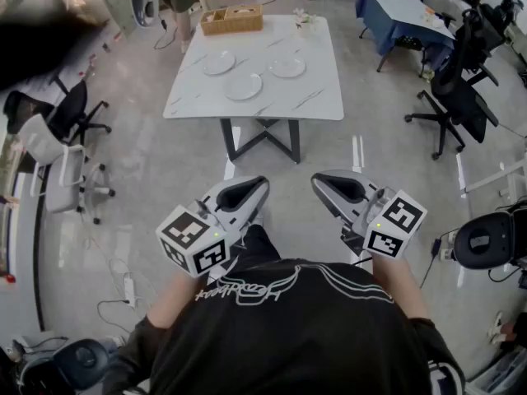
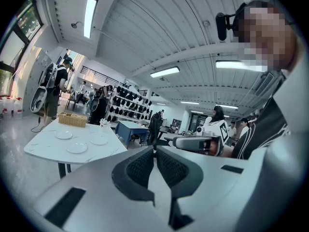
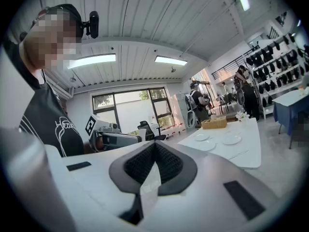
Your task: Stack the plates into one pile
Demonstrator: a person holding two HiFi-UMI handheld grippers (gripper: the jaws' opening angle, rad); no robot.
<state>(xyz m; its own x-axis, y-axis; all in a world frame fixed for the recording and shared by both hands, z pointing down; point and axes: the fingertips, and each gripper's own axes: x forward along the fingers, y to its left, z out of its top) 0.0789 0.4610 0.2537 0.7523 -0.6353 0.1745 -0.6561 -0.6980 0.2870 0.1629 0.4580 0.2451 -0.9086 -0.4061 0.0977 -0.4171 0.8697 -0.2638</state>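
Left gripper [image 1: 247, 189]: jaws together, empty. Right gripper [image 1: 331, 188]: jaws together, empty. Three white plates [image 1: 244, 86], separate and unstacked, well ahead of both grippers on the marble table [image 1: 317, 97]; wicker basket [image 1: 231, 19] beyond them. Risk, as judged: flat rims on a slick top offer little purchase, so a plate may skid toward the table edge or land crooked on another.

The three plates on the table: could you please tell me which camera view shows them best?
The head view: it looks down on the plates, so all three show as full discs lying apart on the white table. Both gripper views show them only small, far off and nearly edge-on.
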